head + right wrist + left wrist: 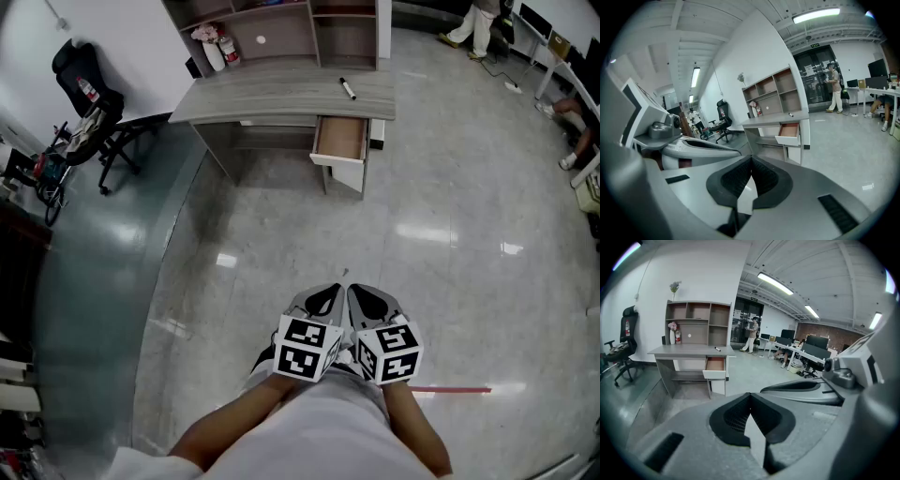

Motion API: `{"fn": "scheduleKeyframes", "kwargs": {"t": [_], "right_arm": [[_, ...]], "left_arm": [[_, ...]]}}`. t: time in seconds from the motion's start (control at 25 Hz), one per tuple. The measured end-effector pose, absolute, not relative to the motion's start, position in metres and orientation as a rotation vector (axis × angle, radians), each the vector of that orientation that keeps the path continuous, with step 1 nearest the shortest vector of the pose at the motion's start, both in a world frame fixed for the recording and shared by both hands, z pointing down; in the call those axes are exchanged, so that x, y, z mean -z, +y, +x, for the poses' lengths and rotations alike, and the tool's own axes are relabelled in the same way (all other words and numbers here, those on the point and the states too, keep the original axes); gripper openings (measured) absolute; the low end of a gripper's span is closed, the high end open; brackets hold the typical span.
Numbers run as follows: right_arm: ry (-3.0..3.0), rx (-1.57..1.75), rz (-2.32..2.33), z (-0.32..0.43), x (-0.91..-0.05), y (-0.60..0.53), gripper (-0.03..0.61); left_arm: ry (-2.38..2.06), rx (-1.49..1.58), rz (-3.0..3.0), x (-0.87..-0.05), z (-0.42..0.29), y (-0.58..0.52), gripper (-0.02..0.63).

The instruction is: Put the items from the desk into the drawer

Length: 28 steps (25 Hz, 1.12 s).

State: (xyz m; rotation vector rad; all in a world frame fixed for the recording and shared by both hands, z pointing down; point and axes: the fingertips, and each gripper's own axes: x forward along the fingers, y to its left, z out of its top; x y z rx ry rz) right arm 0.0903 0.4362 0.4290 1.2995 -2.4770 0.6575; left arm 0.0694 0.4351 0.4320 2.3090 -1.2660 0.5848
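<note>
Both claws hang low by the person's waist, side by side and almost touching. The left claw [323, 302] has its jaws pressed together with nothing between them. The right claw [372, 304] is the same, pads meeting and empty.

The desk [281, 98] stands well ahead of them across bare floor, so I'd say the step in hand is the approach. A marker [347, 88] lies on the desktop, more or less straight ahead of the claws. The drawer [339, 139] hangs open just under it, on the near side, and looks empty from here. Farther off and to the left, a small bottle [225, 49] stands in the shelf unit at the back of the desk. I can't tell from here whether it counts as one of the items.

To do this well, I'd walk up square to the open drawer, minding its front, which sticks out into the path. The jaws should part before the reach, not at the last instant. The marker looks thin and round, so a nudge would likely roll it. It is better to come down from above with the jaws across the barrel, near its middle, and close gently. Then carry it low into the drawer and let go only once it is inside.
</note>
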Motion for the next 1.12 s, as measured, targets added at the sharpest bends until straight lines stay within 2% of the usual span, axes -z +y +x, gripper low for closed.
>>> {"fn": "scheduleKeyframes", "kwargs": {"t": [0.6, 1.12], "right_arm": [[-2.410, -0.684, 1.323, 0.100, -0.442, 0.410, 0.002], [-2.371, -0.696, 1.321, 0.084, -0.447, 0.319, 0.002]], "left_arm": [[-1.226, -0.561, 2.286, -0.444, 0.074, 0.404, 0.005], [-1.204, -0.552, 2.264, -0.451, 0.059, 0.313, 0.003]]}}
